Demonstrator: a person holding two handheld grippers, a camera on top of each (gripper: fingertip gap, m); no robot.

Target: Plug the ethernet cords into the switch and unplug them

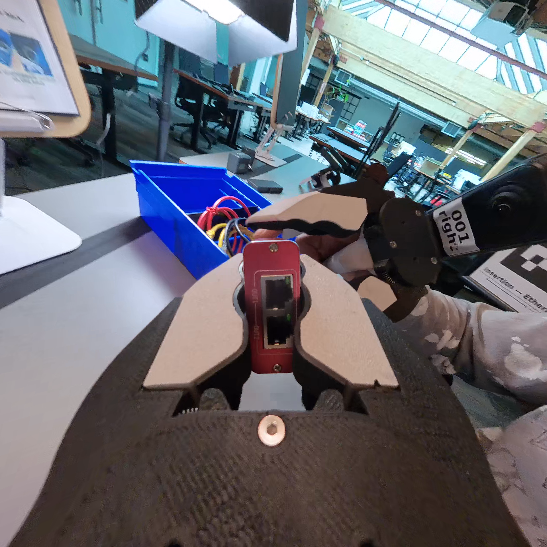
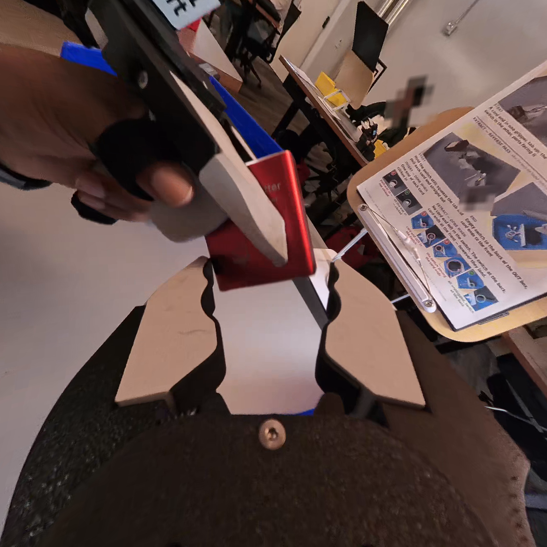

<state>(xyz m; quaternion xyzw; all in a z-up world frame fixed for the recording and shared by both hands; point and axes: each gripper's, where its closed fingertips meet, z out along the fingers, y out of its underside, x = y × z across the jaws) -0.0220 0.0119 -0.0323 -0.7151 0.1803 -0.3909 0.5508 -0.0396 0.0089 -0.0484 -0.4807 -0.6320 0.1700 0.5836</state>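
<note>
My left gripper (image 1: 270,266) is shut on a red ethernet switch (image 1: 270,310) and holds it upright above the table. Its two ports face the camera and both are empty. In the right wrist view the switch (image 2: 284,207) shows edge-on, held between the left gripper's fingers (image 2: 251,213). My right gripper (image 2: 269,263) is open and empty, just below the switch. In the left wrist view one of its fingers (image 1: 310,207) reaches over a blue bin (image 1: 177,201). The bin holds a bundle of red, yellow and dark ethernet cords (image 1: 225,219).
A clipboard with an instruction sheet (image 2: 473,207) stands on a white stand (image 1: 29,236) at the table's left edge. A sheet with a black-and-white marker (image 1: 518,272) lies at the right. The grey table (image 1: 74,310) runs under both grippers. Desks and chairs fill the room behind.
</note>
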